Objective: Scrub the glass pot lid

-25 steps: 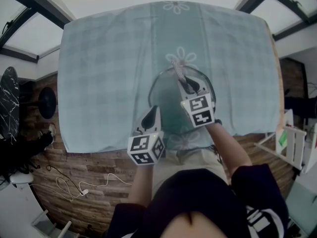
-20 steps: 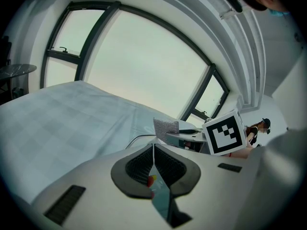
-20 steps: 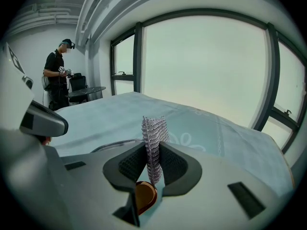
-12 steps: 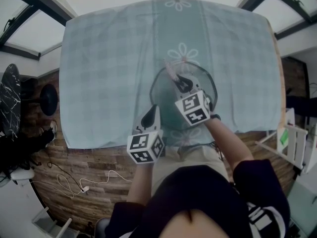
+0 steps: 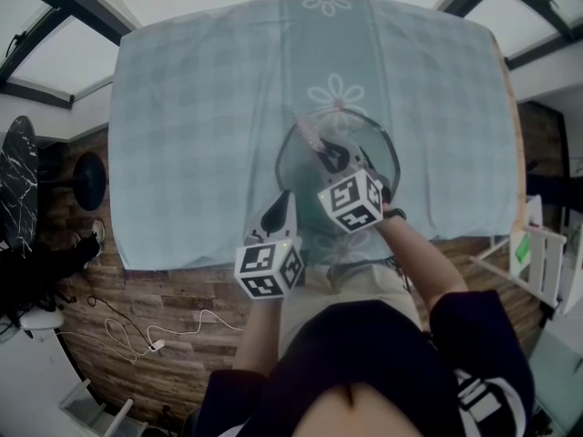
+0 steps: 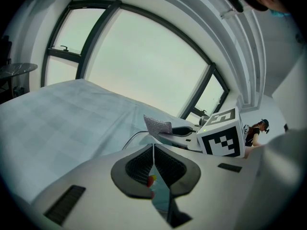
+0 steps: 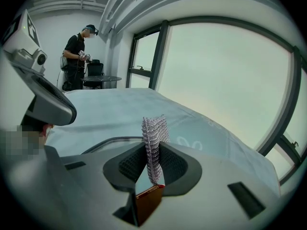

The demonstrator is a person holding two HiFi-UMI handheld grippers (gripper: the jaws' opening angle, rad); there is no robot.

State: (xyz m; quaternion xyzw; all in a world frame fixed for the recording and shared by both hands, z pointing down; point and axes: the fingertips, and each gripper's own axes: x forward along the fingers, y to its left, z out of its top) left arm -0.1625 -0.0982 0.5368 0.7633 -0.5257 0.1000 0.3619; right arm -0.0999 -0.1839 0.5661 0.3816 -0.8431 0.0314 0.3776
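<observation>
The glass pot lid [image 5: 375,146] lies flat on the teal checked tablecloth [image 5: 200,135], near the table's front edge. My right gripper [image 5: 330,156] hovers over the lid's middle, shut on a silvery mesh scrubber [image 5: 308,131] that sticks out past its tips. The right gripper view shows the scrubber [image 7: 154,137] upright between the pads of the gripper [image 7: 152,172], with the lid's rim [image 7: 108,141] curving beyond. My left gripper [image 5: 281,202] is shut, tips at the lid's near-left rim [image 6: 131,140]; I cannot tell whether it pinches the rim. The left gripper view shows its closed jaws [image 6: 153,152] and the scrubber [image 6: 158,125].
The table's front edge [image 5: 228,262] lies just below the grippers. A white rack [image 5: 537,253] stands on the floor at right; cables [image 5: 137,335] lie at left. A person [image 7: 76,56] stands by a small table across the room. Large windows [image 7: 225,80] ring the table.
My right gripper has slid left over the lid, carrying the scrubber with it. The left gripper has stayed in place.
</observation>
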